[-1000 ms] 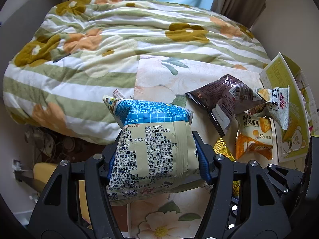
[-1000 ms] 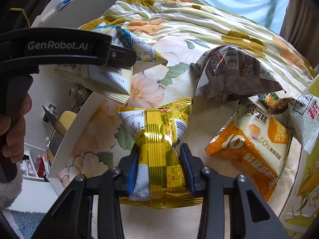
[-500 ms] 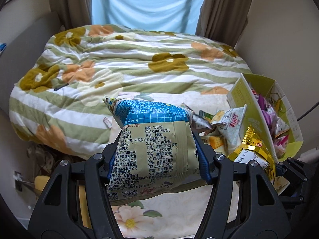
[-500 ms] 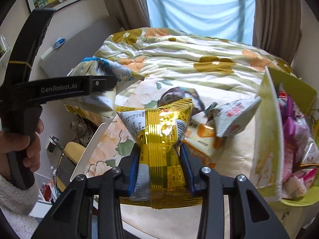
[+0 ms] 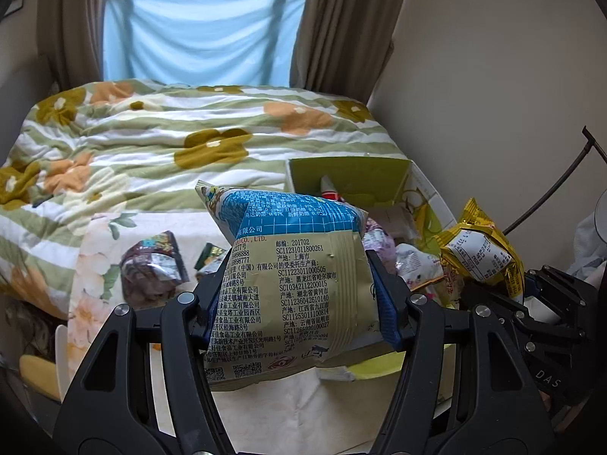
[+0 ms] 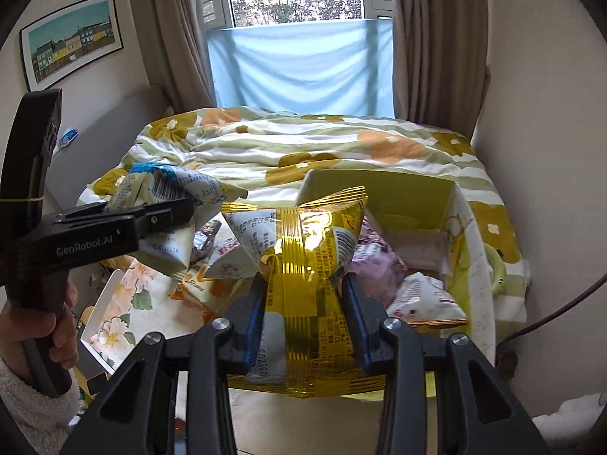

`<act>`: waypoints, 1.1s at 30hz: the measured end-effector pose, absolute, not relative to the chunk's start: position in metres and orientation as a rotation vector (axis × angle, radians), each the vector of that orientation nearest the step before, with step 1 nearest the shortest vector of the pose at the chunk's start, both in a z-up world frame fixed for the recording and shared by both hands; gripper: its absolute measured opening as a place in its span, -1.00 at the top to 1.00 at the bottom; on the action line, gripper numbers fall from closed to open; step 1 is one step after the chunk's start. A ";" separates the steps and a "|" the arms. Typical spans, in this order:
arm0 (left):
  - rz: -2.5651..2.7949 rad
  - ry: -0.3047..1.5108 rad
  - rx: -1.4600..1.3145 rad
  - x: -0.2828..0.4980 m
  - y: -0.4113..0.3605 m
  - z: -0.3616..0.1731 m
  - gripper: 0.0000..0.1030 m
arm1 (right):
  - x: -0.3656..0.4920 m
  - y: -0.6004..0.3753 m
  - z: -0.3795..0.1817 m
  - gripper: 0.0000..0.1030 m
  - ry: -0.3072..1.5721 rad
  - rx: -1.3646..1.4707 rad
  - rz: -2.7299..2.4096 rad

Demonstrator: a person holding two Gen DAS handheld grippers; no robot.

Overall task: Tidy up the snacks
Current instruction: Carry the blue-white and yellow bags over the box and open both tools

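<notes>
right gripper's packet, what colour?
Gold packet, shiny stripes, white printed panels; clearest in right wrist view.

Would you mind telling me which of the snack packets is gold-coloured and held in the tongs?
It is the gold-striped packet clamped in the right tongs. The left tongs hold a pale green packet with a blue top instead.
</notes>
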State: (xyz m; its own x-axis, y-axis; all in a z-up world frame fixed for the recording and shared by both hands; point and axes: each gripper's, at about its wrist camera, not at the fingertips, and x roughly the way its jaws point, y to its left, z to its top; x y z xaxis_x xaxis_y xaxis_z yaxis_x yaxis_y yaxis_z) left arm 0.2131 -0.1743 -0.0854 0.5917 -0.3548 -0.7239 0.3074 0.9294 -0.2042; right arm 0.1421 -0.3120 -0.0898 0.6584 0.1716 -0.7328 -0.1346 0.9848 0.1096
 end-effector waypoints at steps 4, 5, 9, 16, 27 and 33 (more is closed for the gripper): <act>-0.405 0.869 -0.042 0.206 -0.224 -0.097 -0.15 | 0.139 -0.353 -0.088 0.30 0.828 0.066 0.143; -0.407 0.877 -0.035 0.205 -0.235 -0.103 -0.15 | 0.138 -0.363 -0.089 0.30 0.830 0.069 0.132; -0.400 0.920 -0.001 0.206 -0.277 -0.128 -0.16 | 0.137 -0.397 -0.093 0.30 0.831 0.085 0.107; -0.362 0.969 0.033 0.214 -0.311 -0.156 -0.80 | 0.143 -0.432 -0.108 0.30 0.859 0.154 0.100; -0.340 0.922 0.049 0.193 -0.277 -0.137 -0.99 | 0.149 -0.441 -0.120 0.30 0.879 0.188 0.111; -0.309 0.905 0.044 0.196 -0.258 -0.123 -0.99 | 0.172 -0.439 -0.130 0.30 0.937 0.207 0.125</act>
